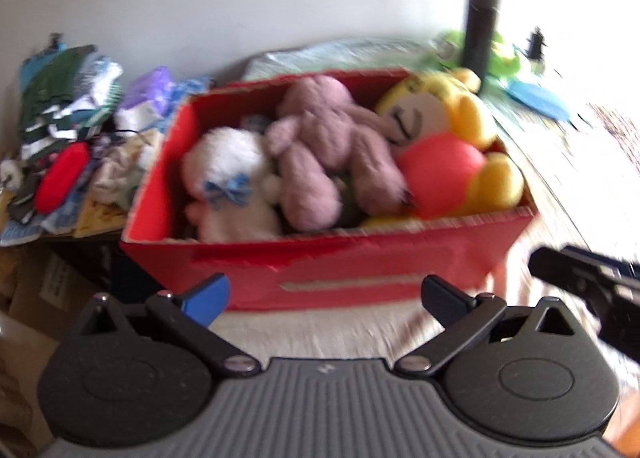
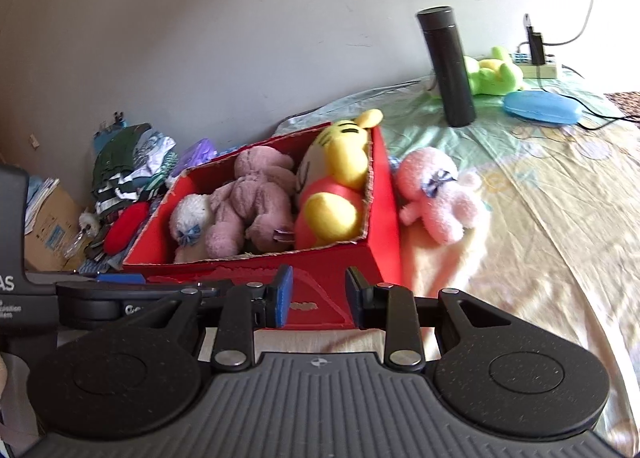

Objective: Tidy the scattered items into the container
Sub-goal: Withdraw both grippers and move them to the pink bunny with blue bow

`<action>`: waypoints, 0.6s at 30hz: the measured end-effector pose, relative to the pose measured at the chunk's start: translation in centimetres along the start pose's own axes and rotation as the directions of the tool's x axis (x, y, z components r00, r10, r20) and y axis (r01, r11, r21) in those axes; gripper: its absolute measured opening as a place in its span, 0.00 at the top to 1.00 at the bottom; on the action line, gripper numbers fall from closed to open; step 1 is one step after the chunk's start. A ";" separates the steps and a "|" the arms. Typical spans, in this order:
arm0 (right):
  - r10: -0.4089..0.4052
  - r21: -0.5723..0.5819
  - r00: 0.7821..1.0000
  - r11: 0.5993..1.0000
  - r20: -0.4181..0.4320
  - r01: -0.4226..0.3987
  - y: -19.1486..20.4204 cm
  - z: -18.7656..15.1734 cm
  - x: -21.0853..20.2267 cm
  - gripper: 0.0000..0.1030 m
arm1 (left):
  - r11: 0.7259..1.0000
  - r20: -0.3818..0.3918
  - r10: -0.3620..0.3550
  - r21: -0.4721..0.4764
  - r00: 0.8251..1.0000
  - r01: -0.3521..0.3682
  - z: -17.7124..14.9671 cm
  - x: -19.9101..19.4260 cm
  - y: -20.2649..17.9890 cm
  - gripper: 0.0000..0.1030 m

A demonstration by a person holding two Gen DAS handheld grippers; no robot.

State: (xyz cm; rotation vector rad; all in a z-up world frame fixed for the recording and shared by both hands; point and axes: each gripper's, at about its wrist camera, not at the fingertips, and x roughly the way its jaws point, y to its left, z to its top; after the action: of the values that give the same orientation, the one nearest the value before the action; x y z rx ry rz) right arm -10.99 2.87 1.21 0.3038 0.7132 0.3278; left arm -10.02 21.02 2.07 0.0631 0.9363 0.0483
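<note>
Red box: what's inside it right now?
The red box holds a white plush, a mauve plush and a yellow-and-red plush. Whatever lies beneath them is covered.

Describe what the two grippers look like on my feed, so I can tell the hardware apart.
Both are black, with a ribbed grey plate between two round black housings, silver screws and jointed finger links. The left gripper has one blue pad showing; the right gripper has blue pads on both fingers. White lettering marks the left gripper's body, seen in the right wrist view.

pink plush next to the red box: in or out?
Out. The pink plush lies on the bedsheet against the red box's outer right wall; only the white, mauve and yellow toys are inside.
</note>
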 end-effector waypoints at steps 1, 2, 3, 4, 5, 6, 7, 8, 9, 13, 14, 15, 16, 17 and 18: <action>-0.010 0.019 1.000 1.000 -0.002 0.010 -0.1 -0.2 0.0 0.69 | 1.000 -0.010 -0.014 0.012 1.000 0.014 -0.2 0.1 -0.1 0.02; -0.021 0.042 1.000 0.999 -0.006 0.021 -0.2 -0.5 0.0 0.68 | 0.999 -0.022 -0.030 0.022 0.999 0.031 -0.5 0.2 -0.3 0.02; -0.032 0.073 0.999 0.997 -0.012 0.033 -0.4 -0.9 0.0 0.68 | 0.998 -0.036 -0.049 0.032 0.998 0.050 -0.8 0.4 -0.4 0.02; -0.040 0.101 0.999 0.994 -0.019 0.041 -0.5 -1.3 -0.1 0.67 | 0.997 -0.048 -0.067 0.041 0.997 0.069 -1.1 0.6 -0.6 0.02; -0.046 0.122 0.999 0.991 -0.023 0.048 -0.6 -1.6 -0.1 0.67 | 0.995 -0.058 -0.081 0.050 0.995 0.084 -1.4 0.8 -0.8 0.02; -0.058 0.138 0.998 0.989 -0.025 0.061 -0.7 -2.1 -0.3 0.67 | 0.993 -0.066 -0.093 0.060 0.993 0.097 -1.6 1.0 -1.1 0.02; -0.075 0.147 0.997 0.986 -0.024 0.078 -0.7 -2.7 -0.5 0.66 | 0.991 -0.076 -0.108 0.071 0.991 0.113 -1.9 1.2 -1.4 0.02; -0.093 0.152 0.995 0.984 -0.024 0.096 -0.7 -3.1 -0.7 0.66 | 0.987 -0.090 -0.129 0.082 0.988 0.136 -2.3 1.5 -1.8 0.02; -0.111 0.161 0.993 0.980 -0.025 0.114 -0.8 -3.7 -1.0 0.66 | 0.983 -0.106 -0.146 0.094 0.984 0.156 -2.6 1.8 -2.3 0.02; -0.172 0.211 0.984 0.962 -0.036 0.176 -2.0 -5.4 -2.0 0.66 | 0.959 -0.170 -0.215 0.149 0.962 0.240 -3.5 3.0 -4.6 0.02; -0.186 0.226 0.982 0.956 -0.038 0.189 -2.5 -5.7 -2.3 0.66 | 0.952 -0.183 -0.232 0.160 0.955 0.262 -3.6 3.2 -5.2 0.02; -0.195 0.241 0.980 0.950 -0.038 0.199 -3.1 -5.8 -2.5 0.66 | 0.944 -0.191 -0.246 0.175 0.950 0.280 -3.7 3.2 -5.9 0.02; -0.202 0.255 0.979 0.945 -0.040 0.205 -3.6 -5.9 -2.6 0.66 | 0.936 -0.193 -0.254 0.197 0.948 0.291 -3.8 3.2 -6.7 0.02; -0.206 0.267 0.978 0.941 -0.039 0.209 -4.1 -5.9 -2.7 0.66 | 0.929 -0.190 -0.254 0.225 0.948 0.294 -4.0 3.2 -7.5 0.02; -0.208 0.276 0.977 0.938 -0.038 0.210 -4.6 -5.7 -2.6 0.66 | 0.922 -0.186 -0.251 0.254 0.950 0.293 -4.1 3.2 -8.4 0.02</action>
State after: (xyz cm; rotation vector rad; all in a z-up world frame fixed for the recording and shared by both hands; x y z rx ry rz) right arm -15.86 -1.44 -3.08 0.4897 0.7935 0.0242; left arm -11.34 12.98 -3.53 0.1917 1.0913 -0.3436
